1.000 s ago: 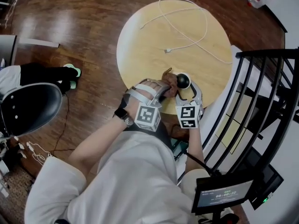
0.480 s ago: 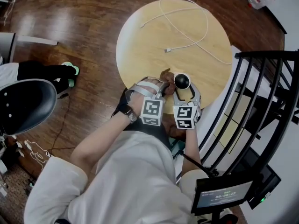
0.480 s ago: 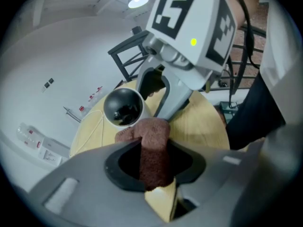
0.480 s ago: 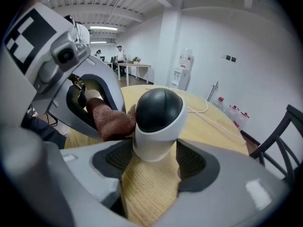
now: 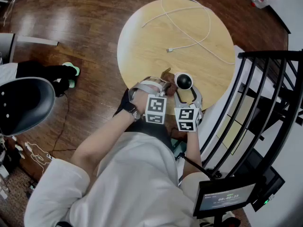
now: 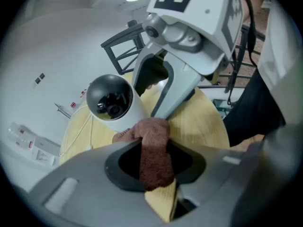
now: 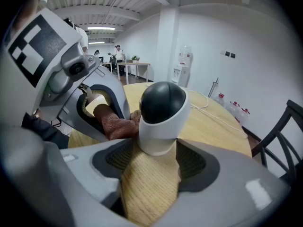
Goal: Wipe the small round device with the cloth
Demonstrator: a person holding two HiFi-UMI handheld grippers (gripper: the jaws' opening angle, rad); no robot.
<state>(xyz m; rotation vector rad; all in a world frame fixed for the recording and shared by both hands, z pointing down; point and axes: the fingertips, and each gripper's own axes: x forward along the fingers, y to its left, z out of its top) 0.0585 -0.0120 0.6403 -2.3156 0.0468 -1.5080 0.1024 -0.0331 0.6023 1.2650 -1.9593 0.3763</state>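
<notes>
**Head view.** Round wooden bench [image 5: 142, 46]. White cable [image 5: 191, 31] lies on its far half. Small round device [image 5: 183, 81], white with a dark dome, stands upright near the bench's near edge. Both forearms reach forward from the body, close together. Left gripper [image 5: 165, 85] is at the device's left, angled towards it. Right gripper [image 5: 185, 92] is directly on the near side of the device, pointing away from the person. Brown cloth [image 5: 166, 74] shows just left of the device.

**Left gripper view.** Fingers [image 6: 71, 193] pinch a fold of the cloth. The free end of the cloth bunches against the lower white side of the device. The device's dark dome tilts in this view. The right gripper's frame stands just behind the device.

**Right gripper view.** Fingers [image 7: 71, 174] are set wide, one pad on each side of the device's white base, closed on it. The device stands on the bench between them. The cloth touches its left side, with the left gripper behind it.
</notes>
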